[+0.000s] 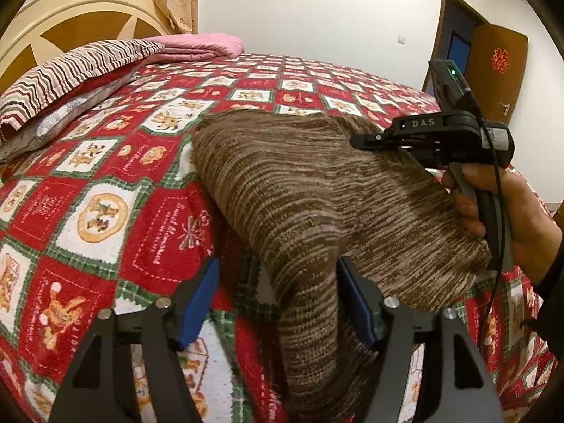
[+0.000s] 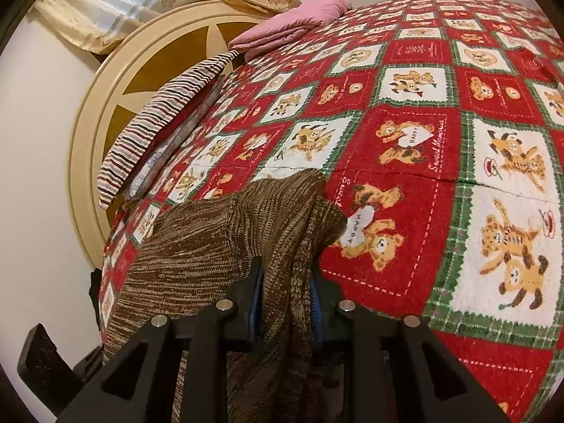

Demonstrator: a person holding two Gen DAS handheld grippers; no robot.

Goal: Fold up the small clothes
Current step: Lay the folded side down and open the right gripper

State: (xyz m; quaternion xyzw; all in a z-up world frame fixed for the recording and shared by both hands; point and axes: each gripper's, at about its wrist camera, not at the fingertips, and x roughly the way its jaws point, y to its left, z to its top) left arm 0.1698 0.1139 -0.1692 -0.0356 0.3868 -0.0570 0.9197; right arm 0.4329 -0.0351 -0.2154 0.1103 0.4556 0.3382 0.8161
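A brown striped knit sweater lies bunched on the red teddy-bear bedspread. In the left wrist view one fold of it runs down between the blue pads of my left gripper. Those jaws stand wide: the fabric lies against the right pad and is apart from the left one. My right gripper, held by a hand, sits at the sweater's far right edge. In the right wrist view a thick bunch of the sweater fills the narrow gap of the right gripper, touching both fingers.
A striped pillow and a folded pink blanket lie near the round headboard. Curtains hang behind it. A wooden door stands open at the far right. The bedspread extends beyond the sweater.
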